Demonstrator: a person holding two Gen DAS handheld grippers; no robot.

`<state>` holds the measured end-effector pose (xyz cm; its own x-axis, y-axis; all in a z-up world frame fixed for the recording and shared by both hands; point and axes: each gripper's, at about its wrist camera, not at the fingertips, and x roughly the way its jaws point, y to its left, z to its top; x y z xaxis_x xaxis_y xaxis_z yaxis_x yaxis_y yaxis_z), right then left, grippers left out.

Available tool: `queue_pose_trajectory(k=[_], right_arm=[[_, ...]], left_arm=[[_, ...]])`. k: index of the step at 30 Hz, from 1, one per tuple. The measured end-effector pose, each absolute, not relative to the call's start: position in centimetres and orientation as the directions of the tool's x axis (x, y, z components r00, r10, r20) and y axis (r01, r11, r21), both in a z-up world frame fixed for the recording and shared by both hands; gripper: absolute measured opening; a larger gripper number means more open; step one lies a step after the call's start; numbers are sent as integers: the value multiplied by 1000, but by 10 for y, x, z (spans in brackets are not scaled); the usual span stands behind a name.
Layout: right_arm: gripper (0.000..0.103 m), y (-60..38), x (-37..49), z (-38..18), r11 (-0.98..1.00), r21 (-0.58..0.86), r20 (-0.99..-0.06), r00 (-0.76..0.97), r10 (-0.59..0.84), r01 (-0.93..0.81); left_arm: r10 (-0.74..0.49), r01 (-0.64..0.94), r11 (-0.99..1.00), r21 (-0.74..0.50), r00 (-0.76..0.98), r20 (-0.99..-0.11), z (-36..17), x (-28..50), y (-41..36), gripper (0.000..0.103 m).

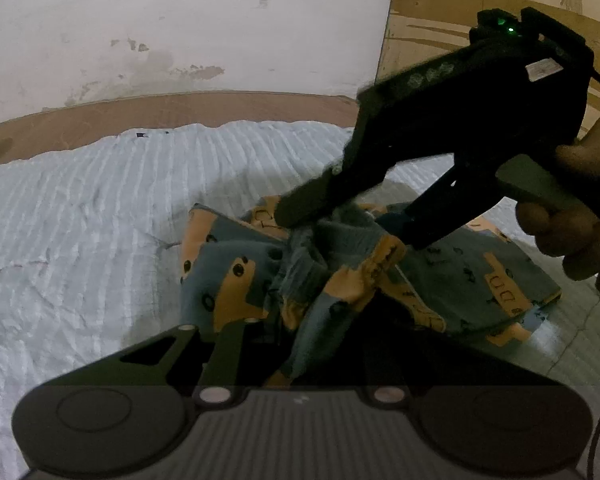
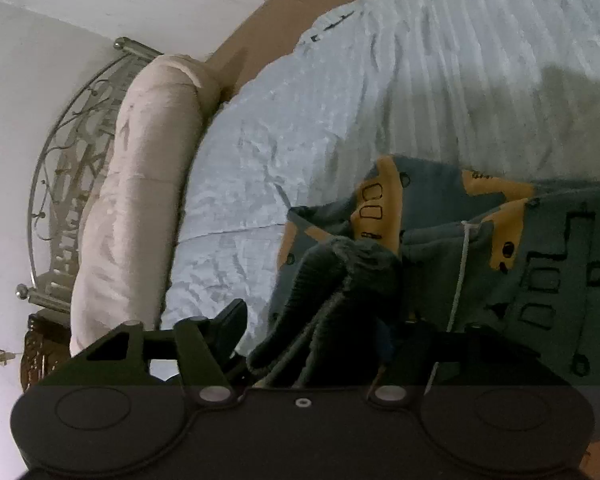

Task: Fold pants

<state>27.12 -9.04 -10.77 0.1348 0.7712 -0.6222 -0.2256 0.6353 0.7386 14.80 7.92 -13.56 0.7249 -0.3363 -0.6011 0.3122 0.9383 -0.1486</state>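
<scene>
both grippers (image 1: 284, 320) (image 2: 324, 312) clamped on bunched pants (image 1: 236, 280) over bedsheet (image 1: 80, 208)

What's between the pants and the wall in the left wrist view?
Bare white ribbed bedspread, then a brown band at the foot of the wall. Nothing else lies between it and the pants.

We have open white bedspread (image 1: 80, 220) to the left of the bunched pants (image 1: 260, 276), out to the brown bed edge (image 1: 160, 110) below the wall (image 1: 180, 20). On the right, the right gripper (image 1: 342, 226) and its hand (image 1: 580, 236) block passage over the cloth. At the bed's far end a rolled quilt (image 2: 140, 184) and metal headboard (image 2: 68, 168) close us off
</scene>
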Motion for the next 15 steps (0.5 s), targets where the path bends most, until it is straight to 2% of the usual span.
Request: queue_pose_trajectory(k=[2,5,8,15], right_arm=[[41,-88,272,-110,646,728,-631,143,762,-229],[20,-88,272,-108,644,723,-626,159,764,-249],[15,-88,269,-101,641,711,-617,182,766,-289],[13,-99,262,-82,618,708,-580,217,785,-342]], left_arm=[[-338,313,938,-150,724,-601,-135,147,80,17],[-338,315,938,-146,731,-593,-133,144,80,18],[-343,320,936,-146,741,-577,-127,140,78,18],[-347,328,935,-130,783,-516,-104,130,65,18]])
